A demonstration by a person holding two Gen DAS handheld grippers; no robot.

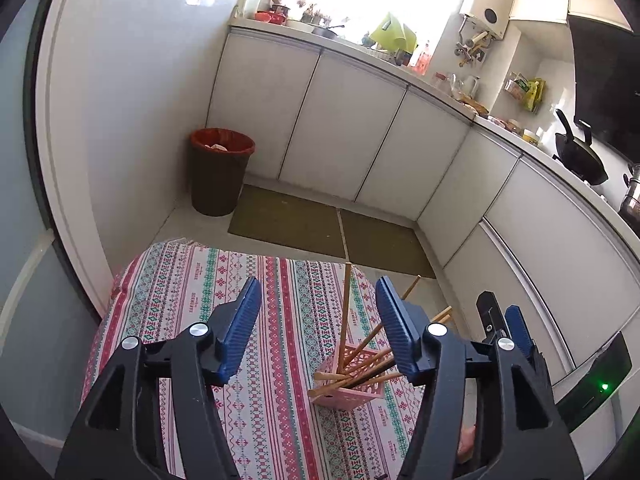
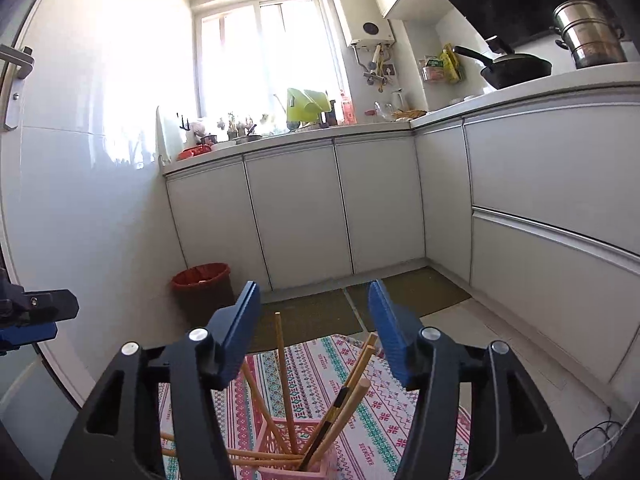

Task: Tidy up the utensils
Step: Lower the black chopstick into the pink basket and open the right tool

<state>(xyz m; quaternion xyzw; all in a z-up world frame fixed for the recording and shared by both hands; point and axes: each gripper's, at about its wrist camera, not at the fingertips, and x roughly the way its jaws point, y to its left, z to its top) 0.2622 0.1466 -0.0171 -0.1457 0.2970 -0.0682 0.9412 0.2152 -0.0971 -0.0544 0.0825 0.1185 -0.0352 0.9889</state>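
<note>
A pink lattice holder [image 1: 352, 394] stands on the patterned tablecloth [image 1: 276, 360] with several wooden chopsticks [image 1: 344, 312] leaning out of it. My left gripper [image 1: 318, 328] is open and empty, above the cloth to the left of the holder. The right gripper's fingers [image 1: 516, 328] show at the right in the left wrist view. In the right wrist view my right gripper [image 2: 314, 328] is open and empty, above the holder [image 2: 280, 452] and its chopsticks [image 2: 284, 380]. One dark chopstick [image 2: 328, 420] stands among them. The left gripper's tip [image 2: 36, 312] shows at the left edge.
A bin with a red liner [image 1: 220, 168] stands on the floor by the wall. White cabinets [image 1: 340, 120] run around the room under a cluttered counter [image 1: 400, 56]. A black wok [image 1: 580, 152] and a steel pot [image 2: 588, 36] sit on the counter. Brown mats [image 1: 288, 216] lie on the floor.
</note>
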